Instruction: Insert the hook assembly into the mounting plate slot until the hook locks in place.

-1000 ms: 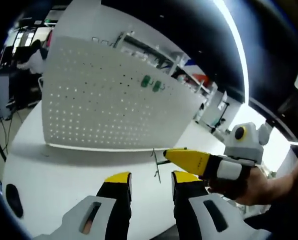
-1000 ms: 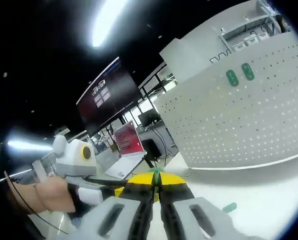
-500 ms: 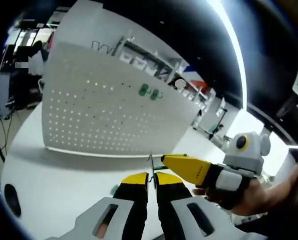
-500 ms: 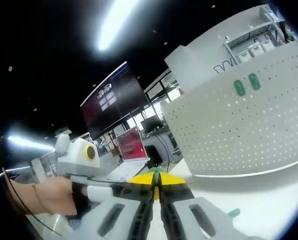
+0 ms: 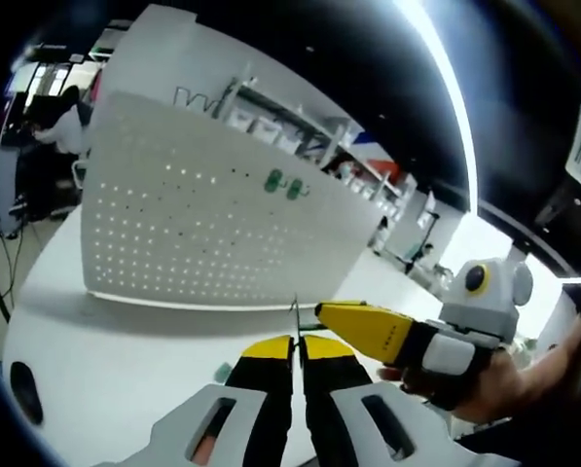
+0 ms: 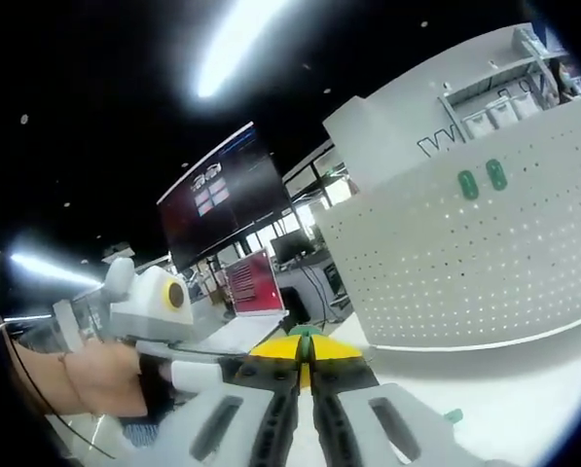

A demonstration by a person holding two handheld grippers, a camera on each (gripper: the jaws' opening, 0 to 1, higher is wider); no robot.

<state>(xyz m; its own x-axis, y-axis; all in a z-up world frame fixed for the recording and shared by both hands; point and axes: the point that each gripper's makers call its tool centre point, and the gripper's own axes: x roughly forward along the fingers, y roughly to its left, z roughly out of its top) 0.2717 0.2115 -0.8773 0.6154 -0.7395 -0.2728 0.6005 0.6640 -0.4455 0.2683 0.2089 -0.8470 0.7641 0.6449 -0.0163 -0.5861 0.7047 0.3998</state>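
Both grippers, left gripper [image 5: 293, 347] and right gripper [image 6: 306, 347], clamped together on the hook [image 5: 295, 316]

Matt white perforated metal pegboard [image 5: 202, 229]; thin bare wire hook [image 5: 295, 316]; smooth white tabletop [image 5: 105, 341].

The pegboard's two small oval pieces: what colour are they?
Green, clearest in the right gripper view.

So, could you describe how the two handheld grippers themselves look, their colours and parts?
Both look alike. The left gripper has black jaws with yellow tips, set on a light grey body with slotted openings. The right gripper has a yellow jaw with small dark markings, then a black and white section before the person's hand. The right gripper's own view shows the same yellow tips, black jaws and grey body.
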